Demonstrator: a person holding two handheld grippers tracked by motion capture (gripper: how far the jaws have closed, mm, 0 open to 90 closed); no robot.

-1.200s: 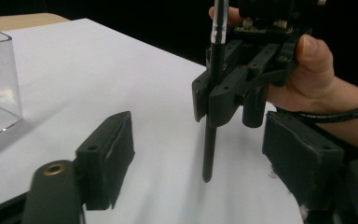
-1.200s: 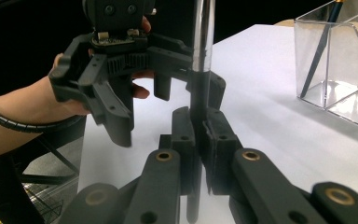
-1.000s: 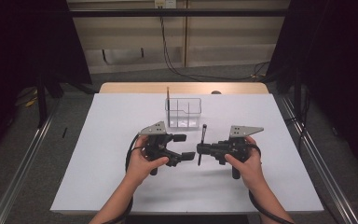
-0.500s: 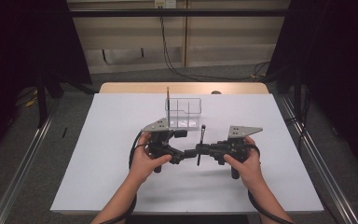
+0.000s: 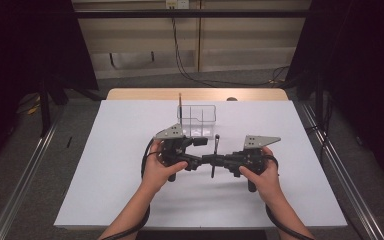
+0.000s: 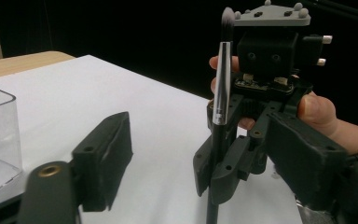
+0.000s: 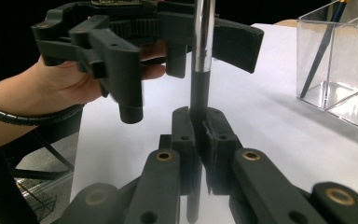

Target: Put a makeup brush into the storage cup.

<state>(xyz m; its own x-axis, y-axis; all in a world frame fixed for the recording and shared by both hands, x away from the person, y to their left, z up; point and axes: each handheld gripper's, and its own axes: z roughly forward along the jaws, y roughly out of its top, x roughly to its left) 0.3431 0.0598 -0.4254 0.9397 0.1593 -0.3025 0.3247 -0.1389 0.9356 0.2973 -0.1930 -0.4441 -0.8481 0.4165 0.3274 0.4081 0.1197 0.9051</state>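
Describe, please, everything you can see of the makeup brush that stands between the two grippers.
The makeup brush is slim, with a black handle, a shiny silver metal ferrule and a small tuft of dark bristles with pale tips. It stands upright, bristles up, above the white table. The right gripper is shut on its black handle. The left gripper has just been closing, its jaws on either side of the brush but not yet pressing it.

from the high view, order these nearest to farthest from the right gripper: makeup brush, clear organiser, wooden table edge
1. makeup brush, upright, clamped in the right gripper itself.
2. clear organiser, on the white sheet just beyond the grippers, slightly left.
3. wooden table edge, the bare strip along the far side behind the organiser.
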